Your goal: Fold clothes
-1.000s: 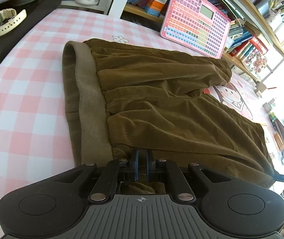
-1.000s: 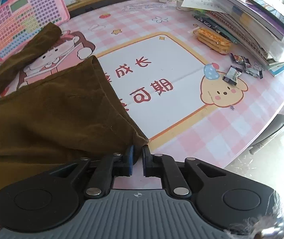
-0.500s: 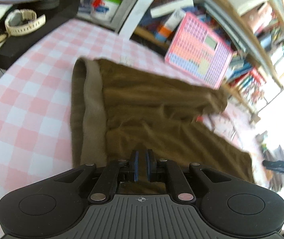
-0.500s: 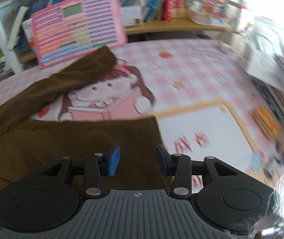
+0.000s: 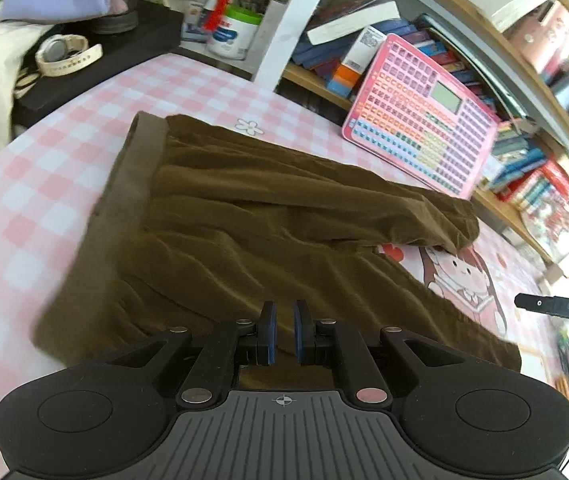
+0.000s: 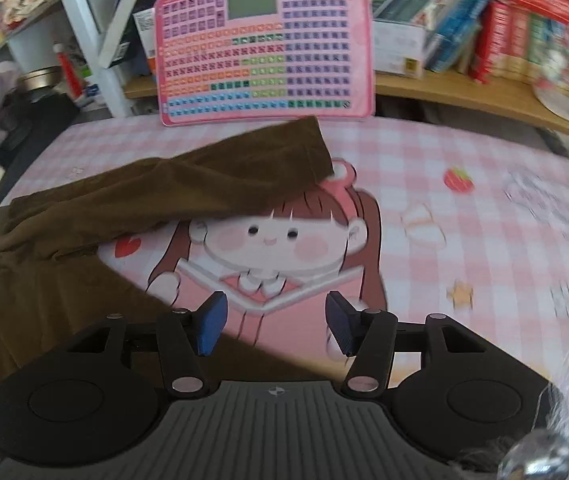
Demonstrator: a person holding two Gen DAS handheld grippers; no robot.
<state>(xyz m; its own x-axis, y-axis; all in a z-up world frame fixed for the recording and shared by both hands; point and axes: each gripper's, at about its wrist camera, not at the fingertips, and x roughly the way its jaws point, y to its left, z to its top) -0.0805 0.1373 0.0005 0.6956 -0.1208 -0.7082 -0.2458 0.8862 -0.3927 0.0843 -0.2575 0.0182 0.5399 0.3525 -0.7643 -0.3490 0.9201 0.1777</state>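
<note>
both claws now parted, brown trousers [image 5: 268, 232] flat, legs splayed

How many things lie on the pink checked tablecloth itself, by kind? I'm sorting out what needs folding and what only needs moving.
Brown trousers: 1
Pink keypad board, leaning at the cloth's far edge: 1
Total: 2

The white watch sits on a black surface beside the cloth, so it is not counted.
</note>
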